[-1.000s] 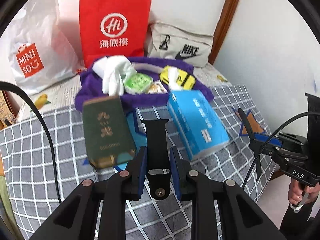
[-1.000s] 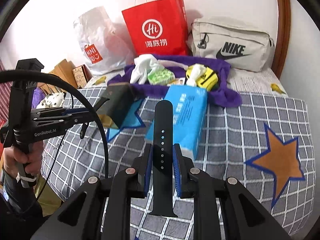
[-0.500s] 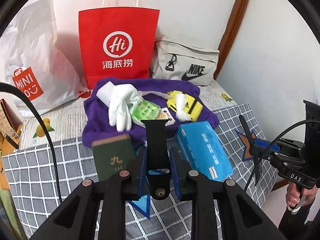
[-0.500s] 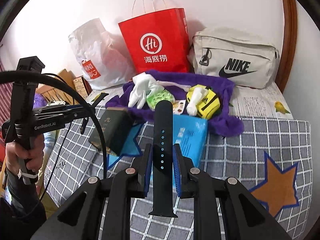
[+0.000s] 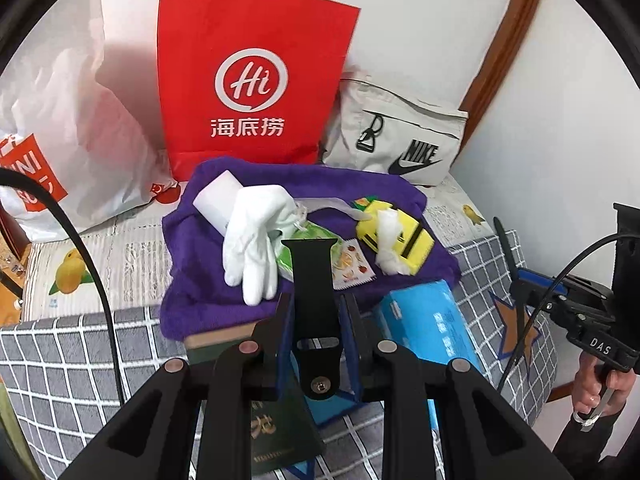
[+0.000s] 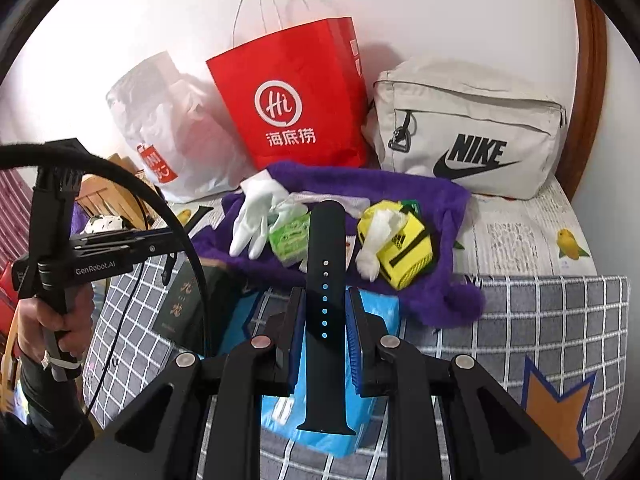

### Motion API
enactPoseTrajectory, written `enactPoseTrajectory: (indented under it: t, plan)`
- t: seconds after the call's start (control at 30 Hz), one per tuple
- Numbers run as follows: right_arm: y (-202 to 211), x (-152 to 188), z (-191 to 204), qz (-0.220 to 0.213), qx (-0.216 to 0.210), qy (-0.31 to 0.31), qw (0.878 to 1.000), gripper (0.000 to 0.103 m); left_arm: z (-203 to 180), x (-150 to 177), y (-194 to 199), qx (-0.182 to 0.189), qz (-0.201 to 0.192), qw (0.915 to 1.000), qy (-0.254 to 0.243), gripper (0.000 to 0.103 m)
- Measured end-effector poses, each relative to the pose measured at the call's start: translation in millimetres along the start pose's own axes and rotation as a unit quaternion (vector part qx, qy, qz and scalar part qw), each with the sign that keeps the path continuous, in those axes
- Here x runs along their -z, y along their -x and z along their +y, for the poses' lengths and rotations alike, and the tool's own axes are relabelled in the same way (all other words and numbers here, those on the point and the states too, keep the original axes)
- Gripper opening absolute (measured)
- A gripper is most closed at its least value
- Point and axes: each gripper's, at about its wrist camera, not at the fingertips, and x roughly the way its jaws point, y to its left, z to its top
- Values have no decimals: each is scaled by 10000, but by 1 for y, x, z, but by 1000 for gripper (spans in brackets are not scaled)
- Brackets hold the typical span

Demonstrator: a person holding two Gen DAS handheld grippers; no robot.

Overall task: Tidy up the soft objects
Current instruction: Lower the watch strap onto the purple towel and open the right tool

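My left gripper (image 5: 316, 320) is shut on a short black watch strap piece (image 5: 313, 280) with a pin. My right gripper (image 6: 324, 308) is shut on a long black watch strap (image 6: 325, 280) with holes. Both are held above a checkered bed. Ahead lies a purple towel (image 5: 200, 280) (image 6: 440, 292) with a white glove (image 5: 252, 240) (image 6: 256, 216), a green tissue pack (image 6: 290, 238), a yellow pouch (image 5: 400, 236) (image 6: 404, 252) and a small sachet (image 5: 352, 268) on it.
A red paper bag (image 5: 248, 80) (image 6: 296, 100), a white plastic bag (image 5: 60, 120) and a beige Nike bag (image 5: 400, 136) (image 6: 472, 128) stand against the wall. A blue tissue pack (image 5: 428, 328) and a dark green box (image 6: 184, 300) lie on the blanket.
Both grippers have risen and moved toward the purple towel, still holding their straps. The towel and bags appear larger and nearer.
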Motion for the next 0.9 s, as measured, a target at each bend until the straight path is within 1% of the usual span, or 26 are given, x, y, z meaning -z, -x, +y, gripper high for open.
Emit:
enactPoseTrajectory:
  t: [0.23,0.43,0.5,0.63,0.77,0.9]
  plan:
    - [-25,-24,-7,50,-122,-44,9999,20,15,-18,-14,-76,28,9999,112,22]
    - [-71,-52,-10,221,-180,-89,9996,20,26,-31,-23,-102,13,9997,222,22]
    - [-90,-60,-13,262,-88,-133,9995,20,30,-35,-27,-169,24,9996,216,22]
    - [-120,-67,-19,432,-163,-261,9986,20,39,-40,-36,-216,56,9994,272,22]
    - [-152,-70,-24,637,-122,-327,9974,20,49,-45,-45,-220,109,9992,320,22]
    - [-170,-70,-22,793,-172,-313,9962,20,58,-47,-54,-202,148,9991,352,22]
